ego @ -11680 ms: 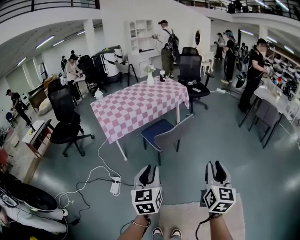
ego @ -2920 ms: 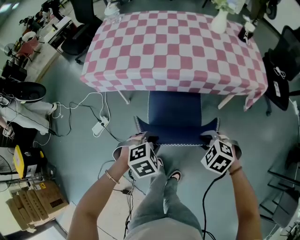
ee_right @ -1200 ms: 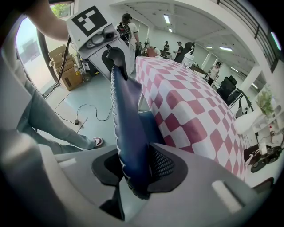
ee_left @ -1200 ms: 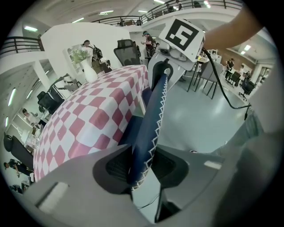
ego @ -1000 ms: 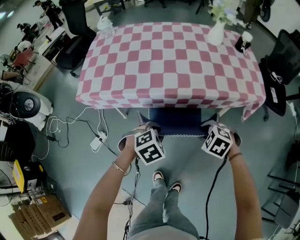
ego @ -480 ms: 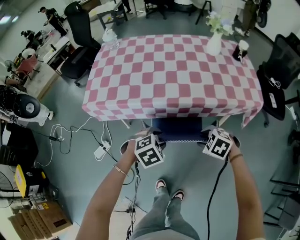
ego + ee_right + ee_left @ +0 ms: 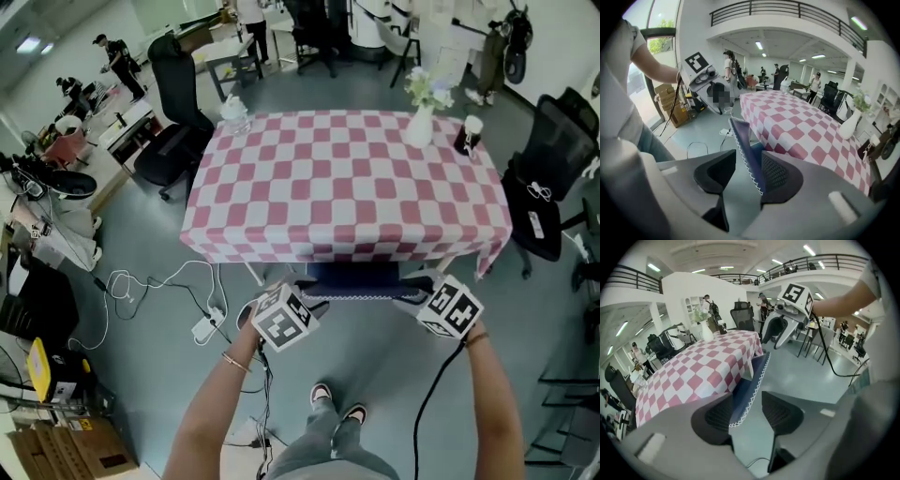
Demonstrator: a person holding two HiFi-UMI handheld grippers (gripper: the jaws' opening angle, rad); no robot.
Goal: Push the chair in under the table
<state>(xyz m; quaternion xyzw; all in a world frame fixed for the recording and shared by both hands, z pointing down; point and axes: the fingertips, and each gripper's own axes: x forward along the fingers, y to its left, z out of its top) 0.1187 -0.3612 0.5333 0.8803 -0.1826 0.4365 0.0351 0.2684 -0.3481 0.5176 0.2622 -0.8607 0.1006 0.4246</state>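
The chair [image 7: 361,278] sat pushed in under the table [image 7: 347,183], only the rear of its blue seat and its stitched back rail showing past the checked cloth's hem. Seconds before, far more of the seat lay out in the open.

The left gripper [image 7: 292,284] had let go, pads spread, with the rail's zigzag edge [image 7: 750,385] loose in the gap. The right gripper [image 7: 422,279] was opening its jaws, the rail [image 7: 745,140] between them and unpinched (both tools sat higher off the back than half a second earlier).

Each gripper's cube bore black-and-white square markers. Print on the cardboard boxes [image 7: 80,450] was too small to read.

On the cloth stood a white vase [image 7: 419,127], a dark cup [image 7: 464,136] and a bottle [image 7: 234,117]. Black office chairs [image 7: 178,103] flanked the table, and a power strip [image 7: 204,328] lay by the near left table leg.
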